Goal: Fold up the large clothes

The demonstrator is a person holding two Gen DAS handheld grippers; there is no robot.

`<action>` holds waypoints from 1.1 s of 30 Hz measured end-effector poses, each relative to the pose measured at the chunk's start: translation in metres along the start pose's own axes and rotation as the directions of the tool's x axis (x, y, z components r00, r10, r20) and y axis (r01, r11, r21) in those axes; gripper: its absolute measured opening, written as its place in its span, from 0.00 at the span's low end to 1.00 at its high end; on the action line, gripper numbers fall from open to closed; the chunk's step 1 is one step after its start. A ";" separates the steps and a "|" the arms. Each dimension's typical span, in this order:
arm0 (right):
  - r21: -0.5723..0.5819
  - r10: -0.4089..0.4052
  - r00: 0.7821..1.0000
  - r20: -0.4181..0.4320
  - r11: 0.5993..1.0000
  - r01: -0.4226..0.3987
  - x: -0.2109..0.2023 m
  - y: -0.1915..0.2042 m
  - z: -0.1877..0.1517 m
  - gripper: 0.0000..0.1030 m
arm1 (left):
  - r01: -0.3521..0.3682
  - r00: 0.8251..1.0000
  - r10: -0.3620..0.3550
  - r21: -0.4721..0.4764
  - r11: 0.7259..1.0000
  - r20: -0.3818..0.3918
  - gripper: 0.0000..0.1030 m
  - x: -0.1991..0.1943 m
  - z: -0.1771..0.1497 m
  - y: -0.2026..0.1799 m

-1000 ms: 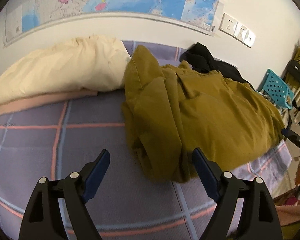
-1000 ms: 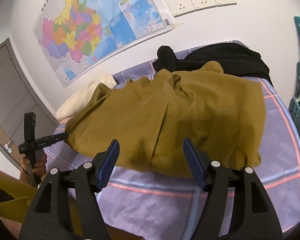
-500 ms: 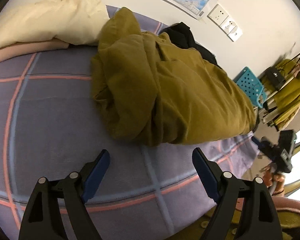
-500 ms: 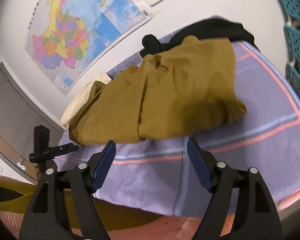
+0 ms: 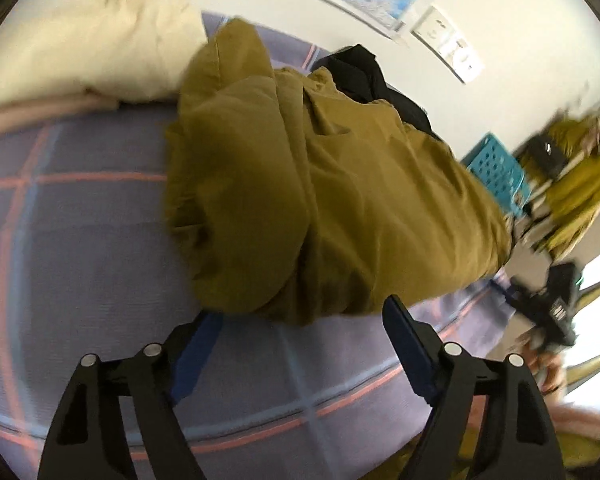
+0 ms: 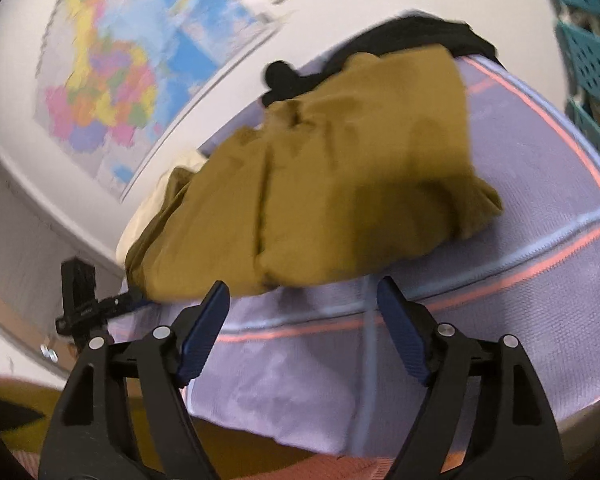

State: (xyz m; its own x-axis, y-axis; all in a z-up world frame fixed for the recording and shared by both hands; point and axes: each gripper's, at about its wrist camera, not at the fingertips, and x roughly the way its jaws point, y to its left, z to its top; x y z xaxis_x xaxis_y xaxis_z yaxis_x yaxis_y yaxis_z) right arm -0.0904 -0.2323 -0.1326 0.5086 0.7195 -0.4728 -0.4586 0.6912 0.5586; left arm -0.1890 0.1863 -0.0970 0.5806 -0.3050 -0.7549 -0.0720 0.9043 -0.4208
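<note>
Reaching: both grippers point down at the near edge of the olive-brown heavy cotton jacket [image 5: 340,200], which lies in a bunched heap on the lilac bedspread with pink and blue check lines [image 5: 80,260].
Jacket: partly doubled over itself, far side against a cream pillow [image 5: 88,48] and a black garment [image 5: 364,72]; near hem close to the bed's front edge.
Left gripper [image 5: 300,332]: blue-padded fingers spread wide, nothing pinched; the left pad's tip sits just under the jacket's rounded near lobe (touching or merely overlapped, I cannot tell).
Right gripper [image 6: 304,312]: jaws have just been opening and now stand wide, empty, just short of the hem, with bare bedspread between the pads.
Step in hand: judged to be taking hold of the near hem at two well-spaced places.
Doing it well: slide one pad under a single layer, not the whole roll, and close only once cloth sits deep between the pads.
Spacing: keep the two grips well apart so the edge lifts straight.
Risk: catching the bedspread along with the jacket.
</note>
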 end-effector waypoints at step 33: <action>0.162 -0.057 0.996 0.069 0.986 0.045 0.013 -0.024 0.016 0.80 | 0.133 0.991 -0.134 0.029 0.991 0.022 0.60 -0.034 -0.015 0.023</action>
State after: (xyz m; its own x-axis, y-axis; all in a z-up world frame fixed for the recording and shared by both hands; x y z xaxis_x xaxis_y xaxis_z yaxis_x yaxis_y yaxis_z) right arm -0.0613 -0.2408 -0.1417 0.5831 0.6726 -0.4556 -0.3113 0.7030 0.6394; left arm -0.2224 0.2129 -0.0887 0.6026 -0.4170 -0.6804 0.0295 0.8637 -0.5031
